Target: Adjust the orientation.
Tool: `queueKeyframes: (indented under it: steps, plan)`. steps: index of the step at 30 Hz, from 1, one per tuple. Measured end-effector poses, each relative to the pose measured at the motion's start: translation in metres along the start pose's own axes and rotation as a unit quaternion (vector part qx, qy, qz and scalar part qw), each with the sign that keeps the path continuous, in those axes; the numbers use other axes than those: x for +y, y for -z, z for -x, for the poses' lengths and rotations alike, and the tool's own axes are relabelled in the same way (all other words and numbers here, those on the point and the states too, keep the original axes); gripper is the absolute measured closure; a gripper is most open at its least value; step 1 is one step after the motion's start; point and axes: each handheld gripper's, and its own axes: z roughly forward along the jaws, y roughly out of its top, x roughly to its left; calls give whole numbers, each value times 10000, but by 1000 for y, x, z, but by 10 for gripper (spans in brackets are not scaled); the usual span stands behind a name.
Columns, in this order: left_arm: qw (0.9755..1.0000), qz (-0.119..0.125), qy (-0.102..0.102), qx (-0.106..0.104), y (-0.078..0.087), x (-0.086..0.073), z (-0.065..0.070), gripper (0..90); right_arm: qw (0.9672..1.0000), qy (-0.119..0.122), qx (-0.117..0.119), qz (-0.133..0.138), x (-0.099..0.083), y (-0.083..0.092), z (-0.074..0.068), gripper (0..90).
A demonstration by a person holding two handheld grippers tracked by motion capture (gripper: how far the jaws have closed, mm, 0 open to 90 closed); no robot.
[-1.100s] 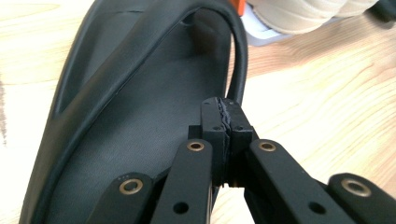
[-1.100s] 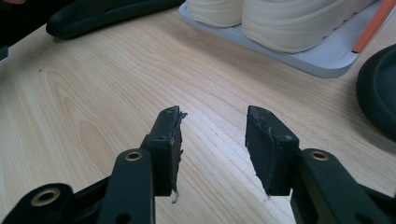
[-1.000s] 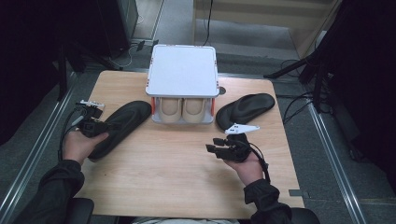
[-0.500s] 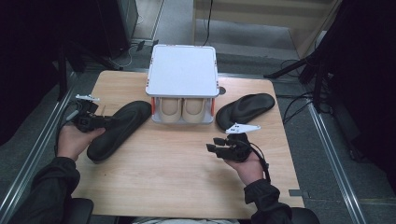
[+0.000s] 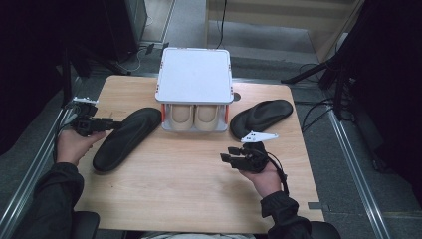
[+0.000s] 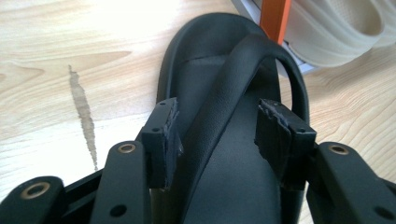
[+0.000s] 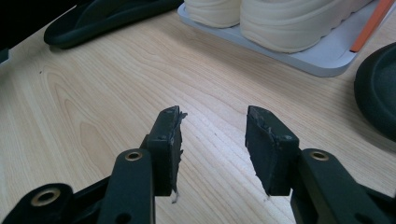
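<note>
- The tabletop [image 5: 189, 199] is pale wood and looks smooth, so I judge a flat rubber sole will slide on it if it is pushed and not lifted.
- A white two-level shoe rack [image 5: 195, 74] stands at the tabletop's 12 o'clock edge, with a pair of cream shoes [image 5: 194, 117] on its lower level.
- The left black sandal [image 5: 127, 137] lies flat at about 9 o'clock from the tabletop's middle, its toe end just beside the rack's near-left corner. It looks light, with a flexible foam-like sole that would likely droop if it were pinched at one end.
- The right black sandal [image 5: 261, 117] lies at about 2 o'clock, near the rack's right side and apart from both claws.
- The left claw [image 6: 217, 135] has just been opening; its jaws now stand apart on either side of the left sandal's strap [image 6: 233, 88], and the pads do not press on it. In the high view it [image 5: 107, 124] sits at the sandal's 9 o'clock side.
- The strap arches clear of the footbed, soft and matte; I judge it the best place to take hold, near its crown, because a pinch there keeps the sole hanging level.
- The right claw [image 7: 212, 140] hovers over bare wood at about 4 o'clock, jaws apart and nothing between them.
</note>
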Motion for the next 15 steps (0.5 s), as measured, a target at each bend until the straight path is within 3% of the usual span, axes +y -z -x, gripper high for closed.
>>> queueKeyframes:
  steps: [4,15]
  plan:
    - [9994,-273,-171,89,-12,-4,1,488,10000,-59,-6,10,-2,2,0,563]
    - [9994,-270,-128,145,-25,-10,-5,591,9999,-121,-53,111,-2,5,4,559]
